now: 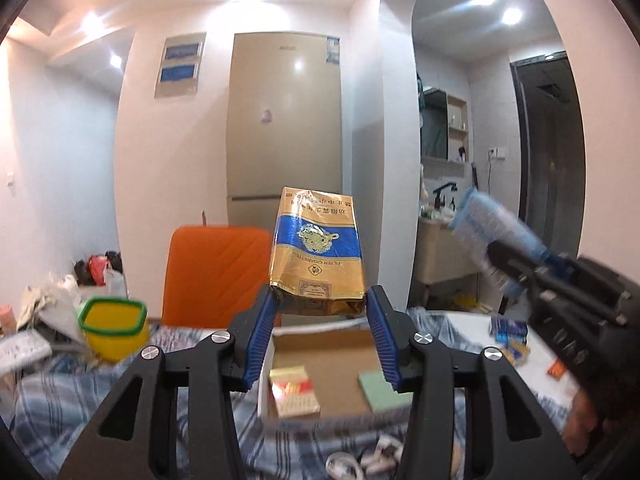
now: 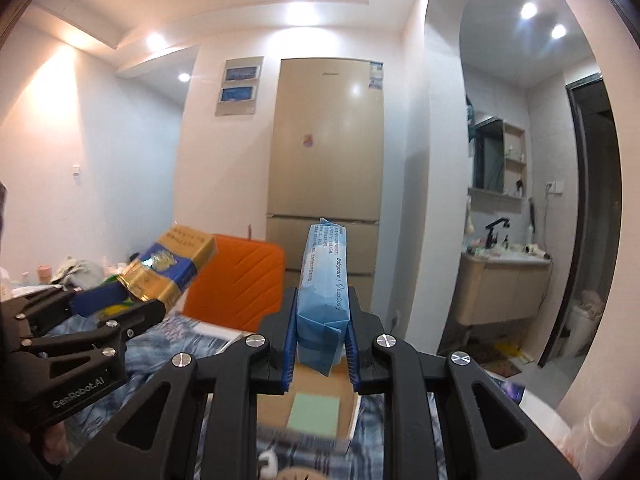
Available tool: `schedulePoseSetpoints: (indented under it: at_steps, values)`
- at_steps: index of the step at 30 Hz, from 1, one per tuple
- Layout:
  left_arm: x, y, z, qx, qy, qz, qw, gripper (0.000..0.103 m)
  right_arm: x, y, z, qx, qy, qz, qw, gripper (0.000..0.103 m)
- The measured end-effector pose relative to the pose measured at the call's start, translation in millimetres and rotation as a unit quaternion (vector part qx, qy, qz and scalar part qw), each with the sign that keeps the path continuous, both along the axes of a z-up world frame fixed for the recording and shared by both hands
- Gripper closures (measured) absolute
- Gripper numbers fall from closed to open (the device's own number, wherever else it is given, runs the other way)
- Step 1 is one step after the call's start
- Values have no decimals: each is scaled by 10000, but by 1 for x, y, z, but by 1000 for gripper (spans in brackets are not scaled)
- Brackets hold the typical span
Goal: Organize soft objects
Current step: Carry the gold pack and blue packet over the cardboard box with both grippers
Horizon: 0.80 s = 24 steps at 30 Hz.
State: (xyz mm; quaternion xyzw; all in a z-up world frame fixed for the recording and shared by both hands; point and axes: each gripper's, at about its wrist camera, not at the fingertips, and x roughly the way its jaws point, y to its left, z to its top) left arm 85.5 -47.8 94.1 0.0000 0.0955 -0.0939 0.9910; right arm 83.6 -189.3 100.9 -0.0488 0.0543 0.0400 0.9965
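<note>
- Between the blue pads of the left gripper [image 1: 320, 306] sits the lower end of a gold and blue cigarette pack [image 1: 317, 252], clamped from both sides; the rest of the pack stands upright above the fingertips, its print upside down.
- Below that gripper lies an open cardboard box [image 1: 332, 354] on a striped blue cloth [image 1: 60, 396], with a red and gold pack [image 1: 295, 396] and a pale green pad [image 1: 380, 390] on its floor.
- Right gripper [image 2: 320, 320] is clamped on a blue tissue pack [image 2: 323, 280], pinching its lower part so the pack rises on edge above the jaws.
- Both held packs hang in the air above the box, well apart from each other.
- Left of the box stands a yellow cup with a green rim [image 1: 114, 328]; an orange chair back [image 1: 218, 276] is behind.
</note>
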Motion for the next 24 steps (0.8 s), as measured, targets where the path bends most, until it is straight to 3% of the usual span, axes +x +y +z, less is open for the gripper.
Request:
schedulePoseSetpoints:
  at_steps: [8, 12, 18, 24]
  values:
    - [33, -9, 28, -113, -147, 81, 9998, 57, 44, -9, 34, 362, -124, -157, 9991, 81]
    - [61, -16, 30, -88, 130, 52, 9999, 56, 71, -11, 37, 400, 176, -370, 9984, 81]
    - [91, -26, 14, 67, 623, 83, 9980, 56, 105, -13, 16, 360, 618, -384, 9967, 81]
    - [125, -29, -28, 205, 1317, 272, 9907, 56, 141, -19, -23, 354, 1311, -399, 9899, 81]
